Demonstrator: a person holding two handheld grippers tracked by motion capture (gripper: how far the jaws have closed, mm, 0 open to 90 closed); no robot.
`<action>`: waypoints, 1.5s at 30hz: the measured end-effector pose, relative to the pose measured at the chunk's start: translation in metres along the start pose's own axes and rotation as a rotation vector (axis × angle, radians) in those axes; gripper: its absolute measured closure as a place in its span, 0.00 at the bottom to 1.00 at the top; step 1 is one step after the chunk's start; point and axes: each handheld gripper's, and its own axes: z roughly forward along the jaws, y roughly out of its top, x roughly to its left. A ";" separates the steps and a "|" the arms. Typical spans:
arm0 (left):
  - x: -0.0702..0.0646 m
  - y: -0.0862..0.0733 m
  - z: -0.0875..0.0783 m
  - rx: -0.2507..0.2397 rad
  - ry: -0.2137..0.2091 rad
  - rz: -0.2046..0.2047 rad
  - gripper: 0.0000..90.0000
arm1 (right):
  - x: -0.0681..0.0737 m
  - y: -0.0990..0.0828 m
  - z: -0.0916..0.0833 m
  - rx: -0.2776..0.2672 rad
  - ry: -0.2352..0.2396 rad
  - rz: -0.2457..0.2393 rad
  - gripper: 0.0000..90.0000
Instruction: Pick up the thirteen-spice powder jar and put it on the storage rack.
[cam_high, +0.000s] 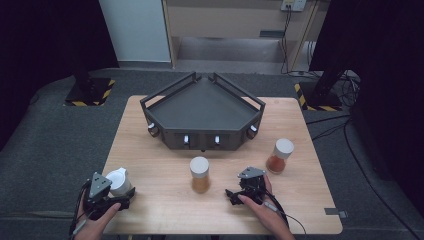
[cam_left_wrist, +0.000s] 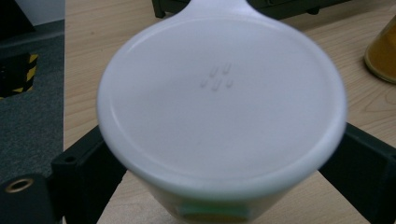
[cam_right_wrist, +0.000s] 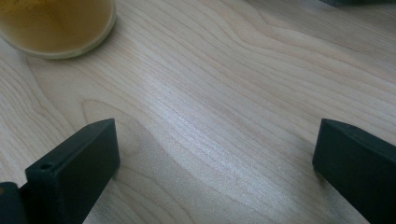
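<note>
A jar with a wide white lid (cam_left_wrist: 219, 102) stands near the table's front left corner (cam_high: 119, 179). My left gripper (cam_high: 116, 194) is lowered around it, one black finger (cam_left_wrist: 93, 168) on each side below the lid. A sliver of wood shows between jar and jaws, so the gripper is open. My right gripper (cam_right_wrist: 215, 149) rests low over bare wood at the front right (cam_high: 234, 196). It is open with nothing between its jaws. A white-capped jar of orange powder (cam_high: 200, 175) stands just to its left, and its base shows in the right gripper view (cam_right_wrist: 56, 23).
A dark grey angular tray (cam_high: 202, 107) with raised rails sits at the back middle of the wooden table (cam_high: 160, 210). Another white-capped jar (cam_high: 278, 156), with reddish contents, stands at the right. The floor around is grey carpet.
</note>
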 end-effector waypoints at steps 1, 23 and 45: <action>0.001 -0.002 0.001 -0.001 -0.001 -0.003 0.08 | 0.000 0.000 0.000 0.000 0.000 0.000 0.01; 0.004 -0.018 0.005 -0.040 -0.012 -0.047 0.32 | 0.000 0.000 0.000 0.000 0.000 0.000 0.01; 0.012 0.018 0.004 -0.043 -0.108 0.076 0.32 | 0.000 0.000 0.000 0.000 0.000 0.000 0.01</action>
